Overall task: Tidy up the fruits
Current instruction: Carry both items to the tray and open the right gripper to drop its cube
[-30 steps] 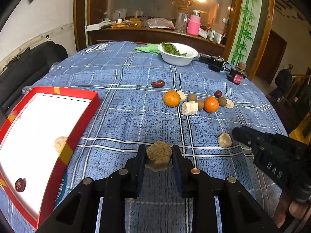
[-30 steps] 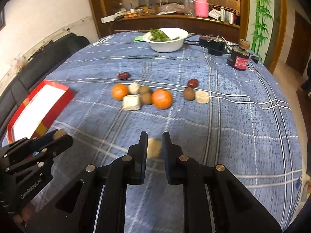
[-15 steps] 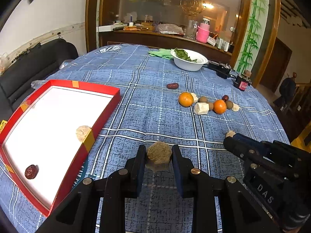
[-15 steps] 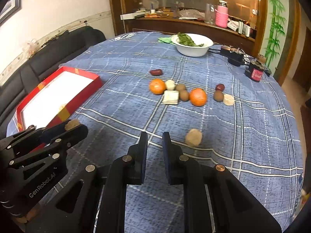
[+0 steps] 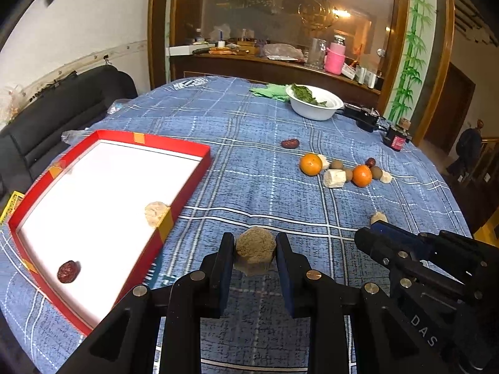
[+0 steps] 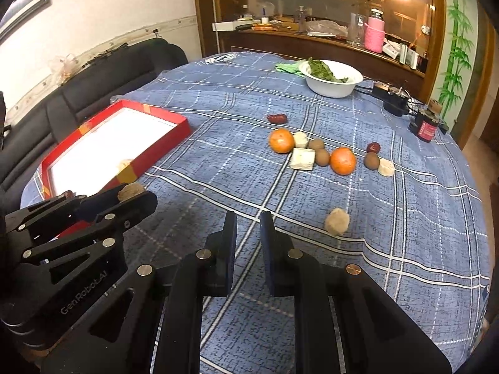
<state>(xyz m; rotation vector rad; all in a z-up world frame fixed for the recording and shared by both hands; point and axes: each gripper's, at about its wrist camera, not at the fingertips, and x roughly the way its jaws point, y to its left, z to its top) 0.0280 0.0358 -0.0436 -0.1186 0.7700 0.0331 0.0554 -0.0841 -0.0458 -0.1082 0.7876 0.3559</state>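
The left tool (image 5: 254, 251) is hovering low over the blue checked worktop (image 5: 255, 187), just right of the red tray (image 5: 187, 187), its fingers clamping a tan, rough-skinned fruit (image 5: 255, 246) between the pads. The right tool (image 6: 248, 233) is hanging beside it, further right of the tray, fingers pointing across the cloth and nearly closed on nothing — only a narrow gap showing.

Inside the tray two things are lying: a pale lump (image 5: 155, 213) against the near-right wall and a dark red date (image 5: 67, 271) toward the near corner. Another tan fruit (image 6: 336, 221) is sitting alone on the cloth just right of the right tool's tips. Beyond the tray to the right a cluster is resting — two oranges (image 6: 281, 140) (image 6: 343, 161), three brown round fruits, three pale pieces and two more red dates.
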